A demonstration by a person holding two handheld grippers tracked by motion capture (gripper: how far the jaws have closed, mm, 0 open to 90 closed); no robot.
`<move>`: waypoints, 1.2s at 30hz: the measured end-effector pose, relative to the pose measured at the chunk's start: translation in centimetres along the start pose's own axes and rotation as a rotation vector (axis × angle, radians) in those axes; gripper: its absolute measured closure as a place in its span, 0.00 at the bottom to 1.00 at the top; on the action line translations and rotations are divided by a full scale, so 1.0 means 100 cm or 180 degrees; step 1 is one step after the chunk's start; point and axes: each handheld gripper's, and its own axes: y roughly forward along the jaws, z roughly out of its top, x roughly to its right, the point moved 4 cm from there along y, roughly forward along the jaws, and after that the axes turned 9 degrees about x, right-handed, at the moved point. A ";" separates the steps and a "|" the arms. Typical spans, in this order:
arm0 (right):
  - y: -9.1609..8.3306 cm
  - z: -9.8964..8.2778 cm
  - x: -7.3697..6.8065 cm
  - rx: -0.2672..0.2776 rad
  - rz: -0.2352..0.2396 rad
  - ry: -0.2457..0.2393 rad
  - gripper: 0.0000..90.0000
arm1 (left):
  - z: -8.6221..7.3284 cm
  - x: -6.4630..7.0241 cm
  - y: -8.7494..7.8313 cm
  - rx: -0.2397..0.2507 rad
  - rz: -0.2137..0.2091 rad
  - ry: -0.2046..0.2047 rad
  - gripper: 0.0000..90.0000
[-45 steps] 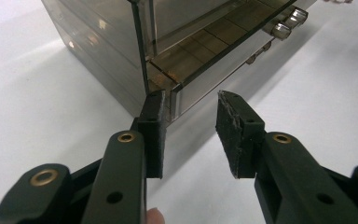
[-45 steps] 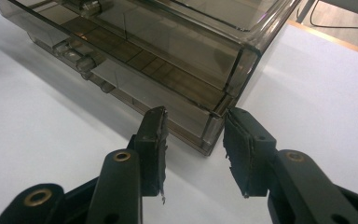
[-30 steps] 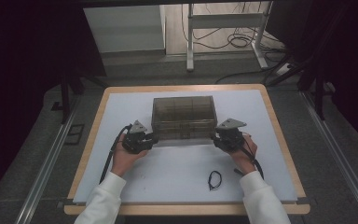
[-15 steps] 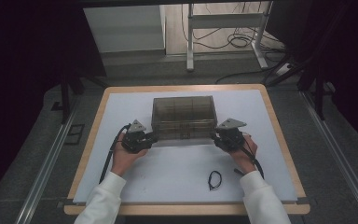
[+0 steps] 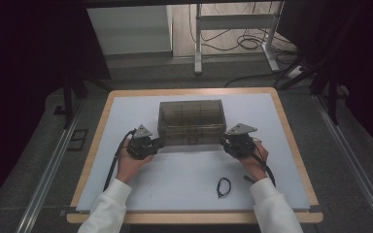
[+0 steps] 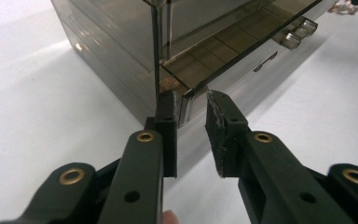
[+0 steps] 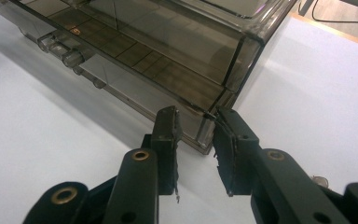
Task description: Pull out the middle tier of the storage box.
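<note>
Tools (image 5: 158,144) flanking drawer box (image 5: 191,121) corners

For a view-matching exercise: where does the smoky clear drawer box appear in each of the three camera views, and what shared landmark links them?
High view: the drawer box sits mid-table on the white mat, between the left gripper and right gripper.
Left gripper view: upper centre and right, its bottom corner between the jaws.
Right gripper view: across the top, its corner between the jaws.
Shared landmark: the clear drawer knobs on the box front.
</note>
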 end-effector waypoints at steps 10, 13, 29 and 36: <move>-0.002 -0.001 -0.001 -0.0008 -0.0009 0.0025 0.79 | -0.003 0.002 -0.001 -0.0013 0.0017 0.0034 0.87; -0.003 -0.001 -0.002 -0.0014 -0.0008 0.0032 0.80 | -0.004 0.003 -0.002 -0.0006 0.0024 0.0040 0.87; -0.007 -0.003 -0.005 0.0010 -0.0016 0.0053 0.80 | -0.006 0.006 -0.006 -0.0017 0.0008 0.0063 0.87; -0.010 -0.005 -0.006 0.0026 0.0009 0.0058 0.81 | -0.008 0.009 -0.008 0.0002 -0.0011 0.0064 0.88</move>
